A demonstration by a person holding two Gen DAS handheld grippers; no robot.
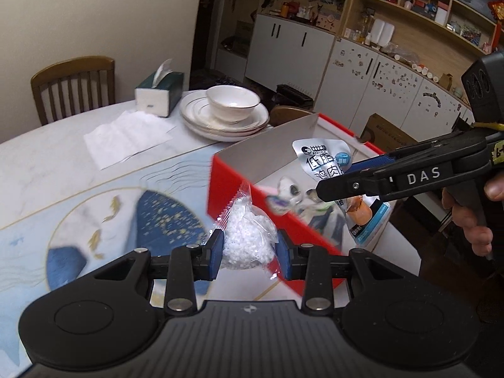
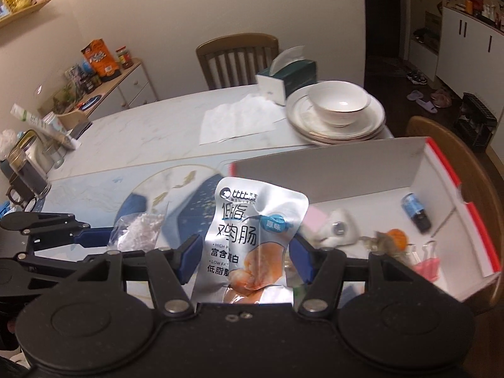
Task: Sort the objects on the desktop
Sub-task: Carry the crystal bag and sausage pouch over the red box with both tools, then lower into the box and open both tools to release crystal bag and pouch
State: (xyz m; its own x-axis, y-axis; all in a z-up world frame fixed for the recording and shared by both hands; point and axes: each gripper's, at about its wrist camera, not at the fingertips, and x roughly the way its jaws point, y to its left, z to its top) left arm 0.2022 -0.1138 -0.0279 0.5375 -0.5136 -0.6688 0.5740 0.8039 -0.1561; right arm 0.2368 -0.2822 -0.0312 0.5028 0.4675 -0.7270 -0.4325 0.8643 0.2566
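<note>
My left gripper (image 1: 250, 253) is shut on a clear bag of white granules (image 1: 249, 236), held just left of the red box (image 1: 233, 182); the bag also shows in the right wrist view (image 2: 138, 230). My right gripper (image 2: 244, 253) is shut on a silver chicken sausage packet (image 2: 249, 236), held at the box's near left corner; the packet also shows in the left wrist view (image 1: 324, 160). The white-lined red box (image 2: 466, 217) holds a small blue bottle (image 2: 415, 209), pink binder clips (image 2: 425, 260), an orange item (image 2: 397, 236) and a white keyring toy (image 2: 340, 230).
Stacked white plates with a bowl (image 2: 338, 107), a green tissue box (image 2: 288, 75) and a loose tissue (image 2: 239, 119) sit at the table's far side. Jars and tubes (image 2: 28, 157) stand at the left edge. Wooden chairs (image 2: 237, 56) stand behind and to the right.
</note>
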